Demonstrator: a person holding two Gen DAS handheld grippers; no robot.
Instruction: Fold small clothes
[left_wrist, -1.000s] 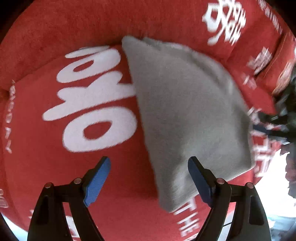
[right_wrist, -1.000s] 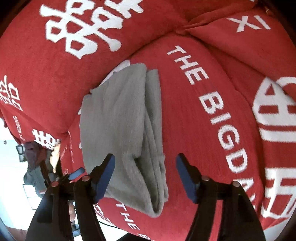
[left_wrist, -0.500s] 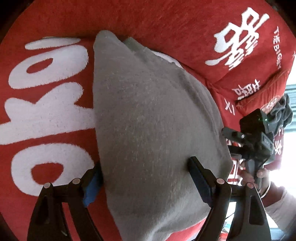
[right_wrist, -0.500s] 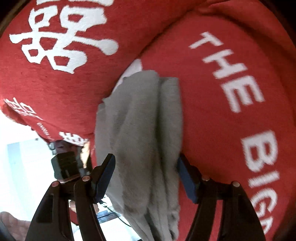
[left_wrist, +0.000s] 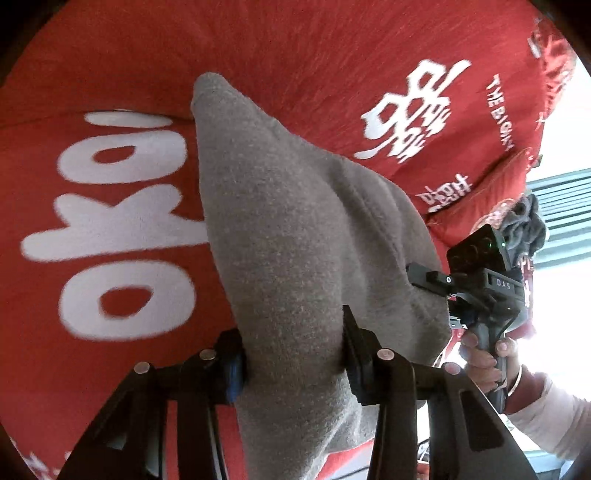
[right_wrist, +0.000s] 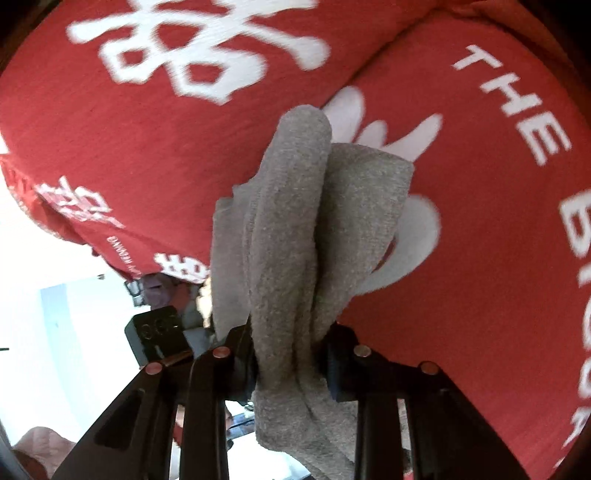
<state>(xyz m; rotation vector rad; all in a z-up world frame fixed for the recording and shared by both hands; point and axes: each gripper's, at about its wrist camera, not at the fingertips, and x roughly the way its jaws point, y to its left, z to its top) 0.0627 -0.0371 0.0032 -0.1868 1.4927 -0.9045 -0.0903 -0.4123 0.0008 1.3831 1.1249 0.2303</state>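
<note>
Grey garment (left_wrist: 295, 258) on red printed cover (left_wrist: 110, 314); dark clothes (left_wrist: 528, 221) beyond.

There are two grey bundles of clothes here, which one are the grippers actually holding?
The big grey garment across the red cushion; both grippers clamp it. The darker grey bundle sits untouched at the far right.

"THE BIG" in white on red sofa cover (right_wrist: 480, 258), "DAS" on right gripper (left_wrist: 424, 280) body
</note>
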